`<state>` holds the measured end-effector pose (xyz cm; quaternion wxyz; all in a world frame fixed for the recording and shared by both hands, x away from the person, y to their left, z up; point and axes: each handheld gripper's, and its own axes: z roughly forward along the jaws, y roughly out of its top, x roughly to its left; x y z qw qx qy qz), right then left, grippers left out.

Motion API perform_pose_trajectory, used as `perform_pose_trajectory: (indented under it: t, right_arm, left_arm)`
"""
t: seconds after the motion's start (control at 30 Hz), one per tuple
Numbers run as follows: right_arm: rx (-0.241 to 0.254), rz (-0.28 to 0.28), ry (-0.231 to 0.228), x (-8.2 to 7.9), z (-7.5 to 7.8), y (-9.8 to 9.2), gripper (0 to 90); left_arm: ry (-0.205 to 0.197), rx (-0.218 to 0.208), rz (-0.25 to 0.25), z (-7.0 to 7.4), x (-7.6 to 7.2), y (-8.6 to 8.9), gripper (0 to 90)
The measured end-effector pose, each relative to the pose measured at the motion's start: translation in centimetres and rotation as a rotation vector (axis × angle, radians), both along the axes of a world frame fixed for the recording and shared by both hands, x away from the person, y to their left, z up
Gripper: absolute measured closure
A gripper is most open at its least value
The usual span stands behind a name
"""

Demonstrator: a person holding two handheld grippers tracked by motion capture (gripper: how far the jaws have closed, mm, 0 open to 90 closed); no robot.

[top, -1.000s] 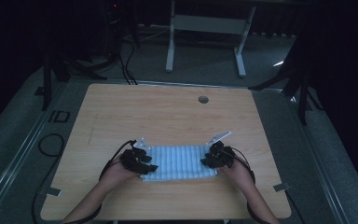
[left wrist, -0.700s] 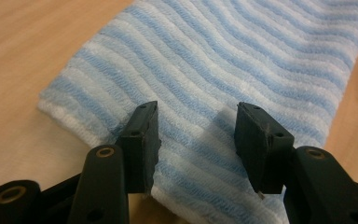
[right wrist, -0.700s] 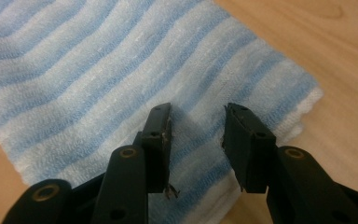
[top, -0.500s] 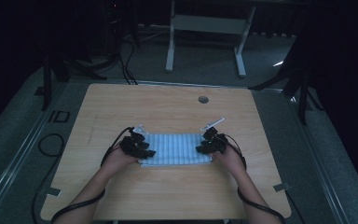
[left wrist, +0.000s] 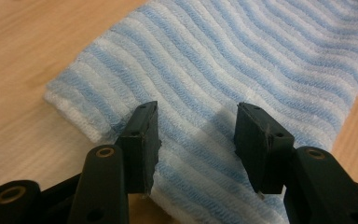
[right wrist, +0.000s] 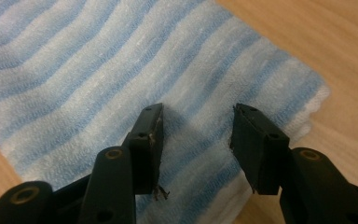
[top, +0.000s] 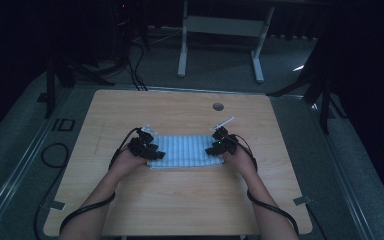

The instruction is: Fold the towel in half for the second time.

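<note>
A folded towel with blue and white stripes (top: 185, 151) lies flat on the wooden table (top: 180, 200). My left gripper (top: 152, 150) is at its left end and my right gripper (top: 214, 148) at its right end. In the left gripper view the towel (left wrist: 242, 60) spreads under the left gripper (left wrist: 198, 109), whose jaws stand apart above the cloth near a corner. In the right gripper view the right gripper (right wrist: 198, 109) hovers over the towel (right wrist: 98, 70). Its jaws have just been opening, and no cloth is pinched between them.
A round hole (top: 218, 106) sits in the tabletop near the far edge. Beyond the table a white metal frame (top: 220, 30) stands on the floor. Black cables (top: 50, 155) lie on the floor at the left. Bare wood surrounds the towel.
Both hands and the towel have shifted away from the table's front edge, toward the far side.
</note>
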<state>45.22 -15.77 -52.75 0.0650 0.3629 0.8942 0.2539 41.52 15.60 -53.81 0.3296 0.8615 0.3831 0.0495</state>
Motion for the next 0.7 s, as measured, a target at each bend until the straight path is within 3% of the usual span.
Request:
perform_pose_trajectory:
  t: [0.43, 0.5, 0.53, 0.7]
  right_arm:
    - [0.028, -0.011, -0.014, 0.6, -0.2, 0.3, 52.5]
    - [0.034, -0.013, -0.008, 0.5, -0.1, 0.2, 51.5]
    - [0.023, -0.001, -0.029, 0.3, 0.3, 0.3, 50.4]
    - [0.042, 0.006, -0.048, -0.2, 1.2, 0.0, 44.9]
  left_arm:
    - [-0.001, -0.035, 0.041, -0.2, 0.6, 0.7, 49.4]
    - [0.0, -0.031, 0.041, 0.0, 0.5, 0.7, 49.0]
    - [-0.005, -0.027, 0.036, 0.2, 0.4, 0.6, 47.9]
    - [-0.029, -0.037, 0.03, 1.3, -0.2, 0.8, 45.1]
